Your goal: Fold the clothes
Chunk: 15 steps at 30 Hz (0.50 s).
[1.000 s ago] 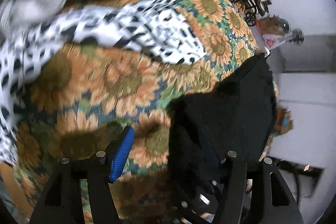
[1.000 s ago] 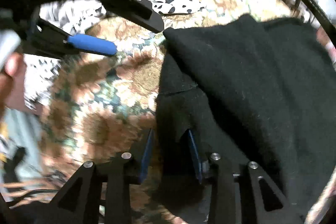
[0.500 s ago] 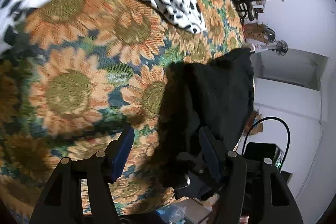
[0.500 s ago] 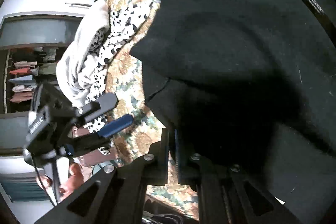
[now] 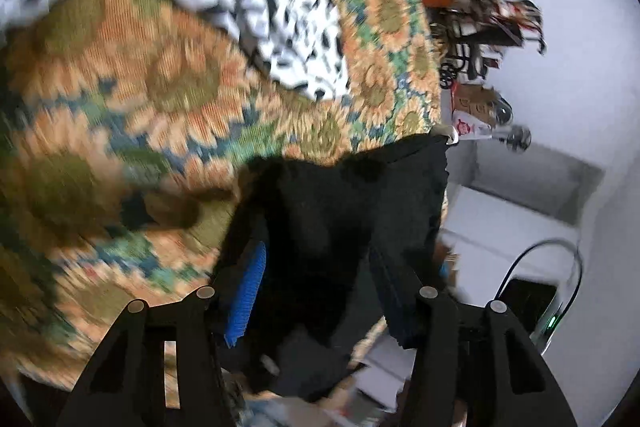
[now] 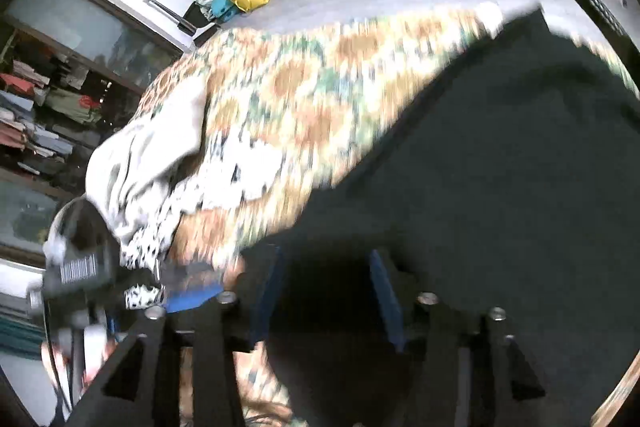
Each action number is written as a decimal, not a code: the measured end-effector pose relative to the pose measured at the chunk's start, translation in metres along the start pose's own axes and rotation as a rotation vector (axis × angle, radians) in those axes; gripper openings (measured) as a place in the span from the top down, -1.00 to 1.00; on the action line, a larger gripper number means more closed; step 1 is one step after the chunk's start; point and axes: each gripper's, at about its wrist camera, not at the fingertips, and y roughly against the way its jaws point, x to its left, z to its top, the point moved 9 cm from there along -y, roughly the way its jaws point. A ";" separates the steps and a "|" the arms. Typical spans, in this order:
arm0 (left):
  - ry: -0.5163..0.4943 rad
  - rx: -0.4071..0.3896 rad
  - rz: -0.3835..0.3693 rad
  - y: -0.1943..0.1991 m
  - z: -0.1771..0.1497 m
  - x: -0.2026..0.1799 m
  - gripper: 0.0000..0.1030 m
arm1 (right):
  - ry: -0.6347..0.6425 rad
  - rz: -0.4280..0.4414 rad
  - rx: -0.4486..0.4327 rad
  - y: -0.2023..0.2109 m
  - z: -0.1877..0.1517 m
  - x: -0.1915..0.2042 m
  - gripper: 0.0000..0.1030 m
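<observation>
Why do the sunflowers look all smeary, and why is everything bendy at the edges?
Left wrist view: the sunflower cover is streaked with motion blur. Right wrist view: the cover is smeared too, and the black garment shows almost no detail. Both views curve at the edges because the lenses are fisheye.

Bright, even daylight; both fisheye views heavily motion-blurred, edges curved with dark vignetted corners.

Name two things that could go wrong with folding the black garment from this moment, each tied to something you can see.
1. The right gripper has just been opening over the black garment, pads apart, so any fold it held may slump.
2. The garment lies at the edge of the sunflower bedspread, so it might slide off.
</observation>
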 end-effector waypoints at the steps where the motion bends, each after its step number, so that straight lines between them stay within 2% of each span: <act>1: 0.021 0.008 -0.002 -0.005 0.000 0.000 -0.07 | 0.028 -0.007 0.011 -0.003 0.011 0.003 -0.24; 2: 0.041 0.014 -0.004 -0.011 0.000 0.000 -0.07 | 0.067 -0.007 0.036 -0.013 0.021 0.009 -0.35; 4: 0.066 -0.001 0.008 -0.021 0.001 -0.004 -0.07 | 0.120 -0.022 0.101 -0.023 0.025 0.004 -0.35; 5: 0.086 -0.006 0.014 -0.027 0.005 -0.004 0.04 | 0.138 -0.040 0.147 -0.034 0.020 0.001 -0.22; 6: 0.101 -0.015 0.015 -0.030 0.008 -0.004 0.19 | 0.155 -0.058 0.194 -0.044 0.016 -0.002 0.03; 7: 0.096 -0.025 0.019 -0.033 0.012 -0.005 0.61 | 0.171 -0.076 0.237 -0.054 0.012 -0.005 0.78; 8: 0.098 -0.025 0.021 -0.034 0.015 -0.003 0.85 | 0.186 -0.074 0.227 -0.053 0.012 -0.004 0.80; 10: 0.110 -0.031 -0.005 -0.030 0.021 0.002 0.86 | 0.213 -0.069 0.204 -0.053 0.012 -0.002 0.81; 13: 0.130 -0.044 -0.058 -0.016 0.026 0.014 0.85 | 0.109 0.030 0.139 -0.036 0.030 -0.009 0.83; 15: 0.148 -0.054 -0.031 -0.013 0.029 0.026 0.95 | 0.061 0.015 0.140 -0.045 0.040 -0.021 0.91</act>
